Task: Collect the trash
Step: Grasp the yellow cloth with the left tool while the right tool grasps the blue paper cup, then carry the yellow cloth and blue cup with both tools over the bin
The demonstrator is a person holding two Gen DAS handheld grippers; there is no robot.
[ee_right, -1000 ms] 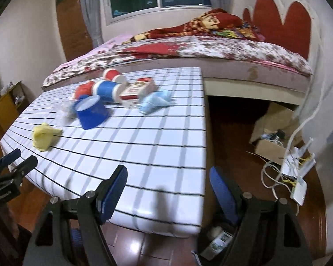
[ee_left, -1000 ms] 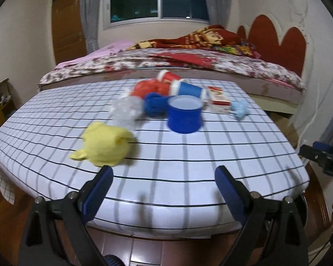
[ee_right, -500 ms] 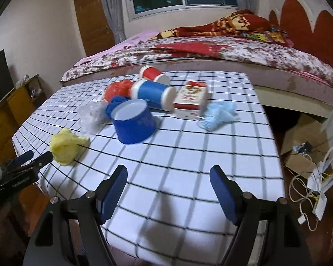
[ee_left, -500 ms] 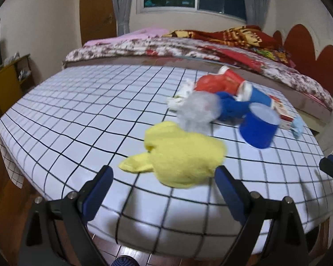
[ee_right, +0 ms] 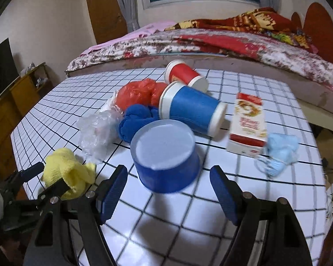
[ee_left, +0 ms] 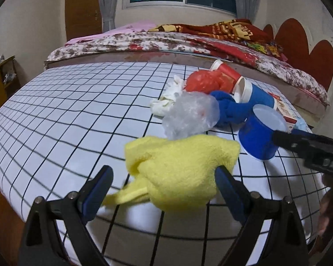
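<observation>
cloth point(ee_left: 179, 168) lies on the table point(ee_left: 62, 115), left of the bowl point(ee_left: 258, 136).

My left gripper point(ee_left: 163, 185) shows two black plastic arms with triangular cut-outs, each tipped by a flat royal-blue pad and carrying two silver screw heads along the arm. My right gripper point(ee_right: 168, 186) is built alike: black arms, blue pads, silver screws. In the left wrist view its black body enters at 3 o'clock bearing white lettering that I cannot read, with a patch of skin below it at 4 o'clock.
</observation>
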